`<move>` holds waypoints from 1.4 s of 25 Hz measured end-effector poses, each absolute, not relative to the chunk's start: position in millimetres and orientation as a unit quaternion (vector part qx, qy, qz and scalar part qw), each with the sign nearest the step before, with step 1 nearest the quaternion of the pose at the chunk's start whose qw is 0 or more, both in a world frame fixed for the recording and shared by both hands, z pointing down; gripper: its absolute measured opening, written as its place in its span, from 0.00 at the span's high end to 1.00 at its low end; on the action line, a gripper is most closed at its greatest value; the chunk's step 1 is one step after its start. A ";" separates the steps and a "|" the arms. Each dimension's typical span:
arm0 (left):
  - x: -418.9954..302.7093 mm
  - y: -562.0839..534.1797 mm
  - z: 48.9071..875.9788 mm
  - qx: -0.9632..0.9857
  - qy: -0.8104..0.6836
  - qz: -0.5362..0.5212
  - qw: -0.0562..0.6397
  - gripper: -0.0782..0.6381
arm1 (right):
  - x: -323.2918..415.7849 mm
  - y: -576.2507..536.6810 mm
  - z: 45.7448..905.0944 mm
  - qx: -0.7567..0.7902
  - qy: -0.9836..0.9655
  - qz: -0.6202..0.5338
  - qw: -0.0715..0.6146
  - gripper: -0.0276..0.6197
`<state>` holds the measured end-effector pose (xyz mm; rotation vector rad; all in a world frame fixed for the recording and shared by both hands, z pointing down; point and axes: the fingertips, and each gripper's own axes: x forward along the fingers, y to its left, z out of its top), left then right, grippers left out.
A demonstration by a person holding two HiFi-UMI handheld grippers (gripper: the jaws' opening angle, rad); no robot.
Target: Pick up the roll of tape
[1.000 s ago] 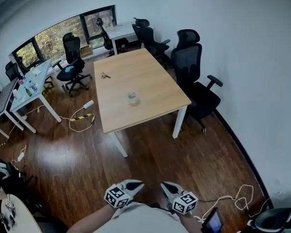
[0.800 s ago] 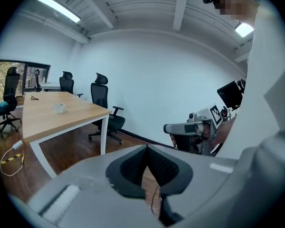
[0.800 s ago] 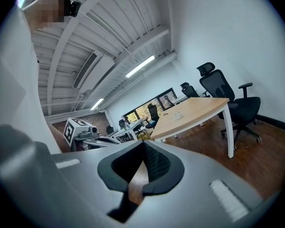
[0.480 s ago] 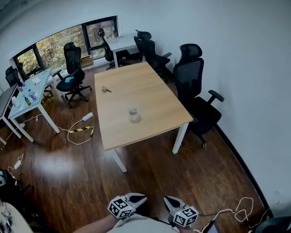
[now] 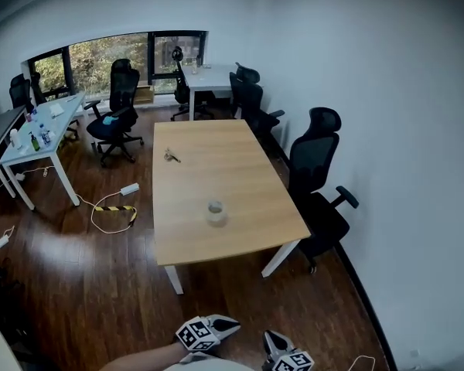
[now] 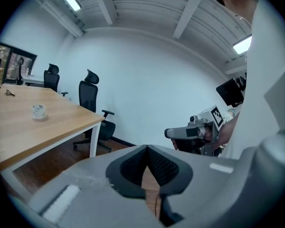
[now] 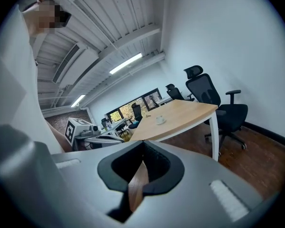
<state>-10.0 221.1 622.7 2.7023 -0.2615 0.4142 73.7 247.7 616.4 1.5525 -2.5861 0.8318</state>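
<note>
Grey left claw (image 6: 146,147), right claw (image 7: 143,144) — both pressed together, empty — tape roll (image 5: 215,209) well apart.

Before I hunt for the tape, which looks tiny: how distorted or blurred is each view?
Head view: lines bow from the wide lens, light is even, the roll of tape is clear but small on the table. Left gripper view: heavy fisheye, dark corners, tape tiny at far left. Right gripper view: same fisheye, bright ceiling strips, tape a speck.
</note>
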 end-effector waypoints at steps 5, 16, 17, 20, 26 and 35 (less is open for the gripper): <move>-45.0 166.7 617.3 0.963 -0.120 0.130 0.206 0.88 | 46.6 184.3 601.5 0.482 -0.837 0.257 0.026 0.95; -122.2 73.0 618.4 0.938 -0.241 0.096 0.229 0.88 | -0.1 79.0 578.1 0.417 -0.870 0.256 0.058 0.95; -124.1 67.9 619.1 0.936 -0.248 0.094 0.230 0.88 | -3.0 71.4 579.9 0.409 -0.874 0.256 0.059 0.95; -122.7 51.4 624.5 0.929 -0.269 0.092 0.237 0.88 | -7.1 46.0 587.8 0.381 -0.886 0.257 0.061 0.95; -86.7 5.2 635.2 0.915 -0.298 0.114 0.245 0.88 | 11.8 -15.6 586.9 0.324 -0.921 0.201 0.074 0.95; -1.9 -89.0 619.6 0.914 -0.310 0.136 0.224 0.88 | 74.3 -107.4 586.8 0.278 -0.936 0.205 0.066 0.95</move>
